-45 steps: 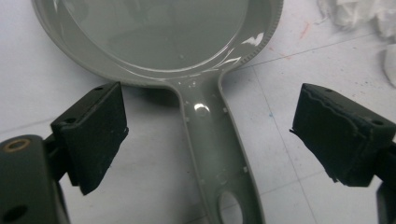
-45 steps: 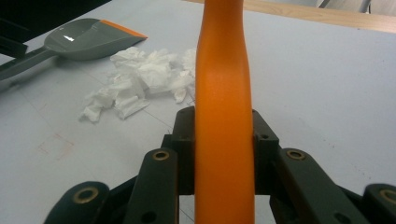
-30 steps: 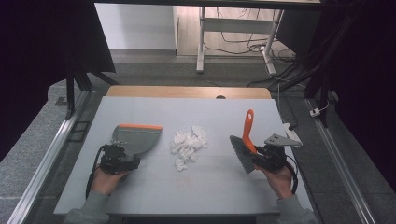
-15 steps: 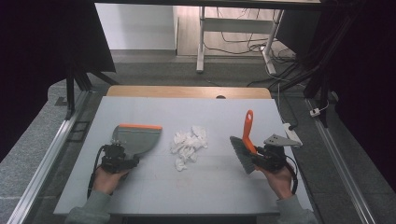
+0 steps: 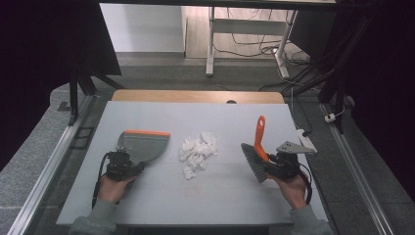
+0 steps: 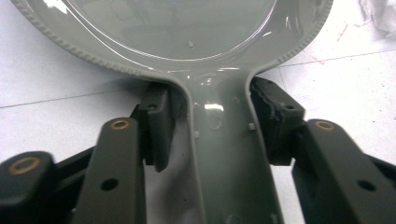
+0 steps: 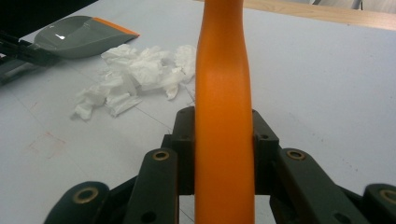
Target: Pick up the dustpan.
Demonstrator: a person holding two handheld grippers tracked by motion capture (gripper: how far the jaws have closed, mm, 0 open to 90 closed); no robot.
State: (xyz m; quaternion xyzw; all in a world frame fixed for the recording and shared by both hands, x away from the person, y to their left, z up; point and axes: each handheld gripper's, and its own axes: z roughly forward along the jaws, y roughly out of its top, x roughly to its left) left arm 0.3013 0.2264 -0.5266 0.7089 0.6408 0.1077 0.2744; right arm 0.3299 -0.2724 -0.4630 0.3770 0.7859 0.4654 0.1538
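Paper scraps (image 5: 197, 151) block the frame's centre, between dustpan (image 5: 143, 145) at left and brush (image 5: 256, 152) at right; desk (image 5: 195, 115) bare above and below them.

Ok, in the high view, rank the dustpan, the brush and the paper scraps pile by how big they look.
1. dustpan, largest
2. brush, long, though tilted, so unsure
3. paper scraps pile, close to the brush in spread; I would not separate those two firmly.
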